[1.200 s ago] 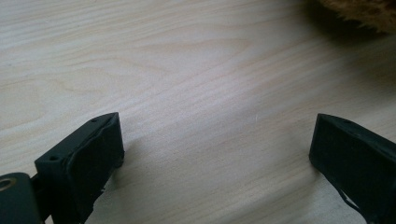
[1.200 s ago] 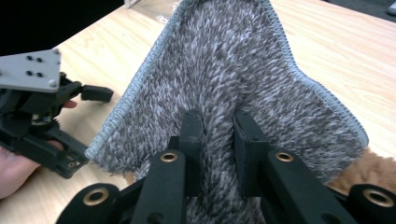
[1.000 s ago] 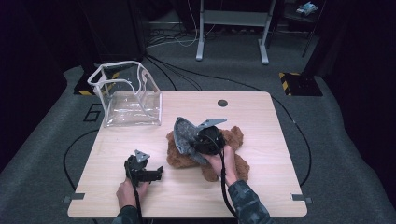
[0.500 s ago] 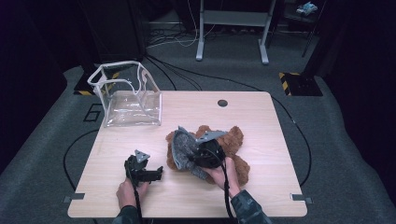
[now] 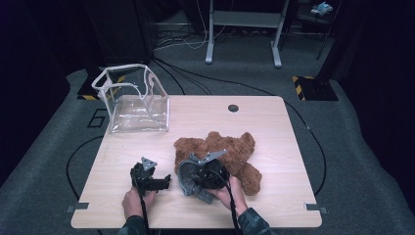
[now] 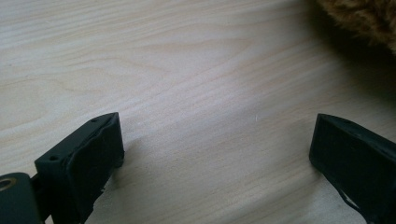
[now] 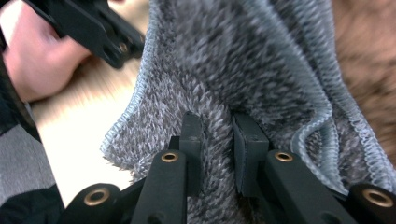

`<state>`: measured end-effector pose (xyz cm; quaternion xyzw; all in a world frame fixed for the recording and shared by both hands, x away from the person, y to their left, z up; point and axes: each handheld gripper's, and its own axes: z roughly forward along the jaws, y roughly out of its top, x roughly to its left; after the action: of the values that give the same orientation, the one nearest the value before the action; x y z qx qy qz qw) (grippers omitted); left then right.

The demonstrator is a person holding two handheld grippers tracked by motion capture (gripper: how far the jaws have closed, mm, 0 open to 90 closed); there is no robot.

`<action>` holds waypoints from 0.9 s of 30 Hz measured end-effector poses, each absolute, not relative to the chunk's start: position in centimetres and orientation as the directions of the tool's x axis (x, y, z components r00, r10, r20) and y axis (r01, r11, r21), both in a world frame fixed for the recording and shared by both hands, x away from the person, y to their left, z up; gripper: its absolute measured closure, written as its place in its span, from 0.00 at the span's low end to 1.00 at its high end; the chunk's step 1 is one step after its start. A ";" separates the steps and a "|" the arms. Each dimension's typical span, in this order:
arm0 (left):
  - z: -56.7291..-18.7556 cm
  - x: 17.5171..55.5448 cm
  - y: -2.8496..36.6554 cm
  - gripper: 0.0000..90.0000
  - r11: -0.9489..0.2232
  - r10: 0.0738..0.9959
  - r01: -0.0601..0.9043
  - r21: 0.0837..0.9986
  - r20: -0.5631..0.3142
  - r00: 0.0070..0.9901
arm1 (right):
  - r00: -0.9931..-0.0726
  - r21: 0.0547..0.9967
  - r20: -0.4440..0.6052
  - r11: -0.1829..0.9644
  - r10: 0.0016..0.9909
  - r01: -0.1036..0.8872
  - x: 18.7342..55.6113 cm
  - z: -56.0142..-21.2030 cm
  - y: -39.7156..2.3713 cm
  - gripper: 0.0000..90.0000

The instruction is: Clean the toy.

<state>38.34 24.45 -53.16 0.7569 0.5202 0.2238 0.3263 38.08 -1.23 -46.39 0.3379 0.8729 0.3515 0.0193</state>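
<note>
High view: right tool [image 5: 198, 178] low over the near half of the bench [image 5: 274, 127], clamped on a grey towel [image 5: 188, 180] bunched at the near-left flank of the brown teddy bear [image 5: 230, 152]. Right gripper view, close in: a fold of the fuzzy grey towel [image 7: 243, 70] pinched between the two black jaws, stitched hem trailing off to either side, brown fur of the bear [image 7: 369, 56] just behind it. Left tool [image 5: 164, 182] resting on the wood just to the left of the towel, jaws wide apart with nothing between them. Left gripper view: bare bench [image 6: 187, 70] under the spread jaws, a corner of the bear [image 6: 364, 18] at upper right. Clear plastic bag [image 5: 132, 100] standing open at the far-left corner, well apart from both hands.

Key relation, as a judgement: towel hanging mostly to the left of the right tool, so on the side facing the free left tool, which lies nearer the loose hem than anything else. Bear's long axis running diagonally, head at far left and legs at near right, with the towel touching its near-left edge. Probable next need: spreading or laying the cloth, the left tool reaching right for the free edge. Risk: snagging the bear's fur along with the hem.
</note>
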 end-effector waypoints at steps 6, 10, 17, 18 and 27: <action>-53.2 38.3 24.4 0.03 -0.245 0.934 0.641 0.727 -0.001 0.358 | -0.772 0.595 0.210 0.548 0.600 0.588 38.0 -47.9 -0.9 0.85; -53.2 38.3 24.5 0.03 -0.246 0.934 0.641 0.727 -0.001 0.359 | -0.780 0.630 0.200 0.532 0.593 0.566 37.7 -46.3 -1.4 0.85; -53.2 38.3 24.4 0.03 -0.245 0.934 0.641 0.727 -0.001 0.358 | -0.782 0.719 0.163 0.471 0.602 0.512 38.1 -42.6 -2.6 0.85; -53.2 38.3 24.4 0.03 -0.245 0.934 0.641 0.727 -0.001 0.358 | -0.776 0.725 0.159 0.462 0.610 0.512 38.3 -42.0 -2.8 0.85; -53.2 38.3 24.5 0.03 -0.249 0.933 0.641 0.726 0.001 0.361 | -0.713 0.770 0.132 0.382 0.689 0.512 42.6 -37.9 -3.2 0.85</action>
<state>38.34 24.47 -53.15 0.7580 0.5190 0.2237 0.3257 42.57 -3.20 -37.88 0.3640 0.8246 0.4200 0.1056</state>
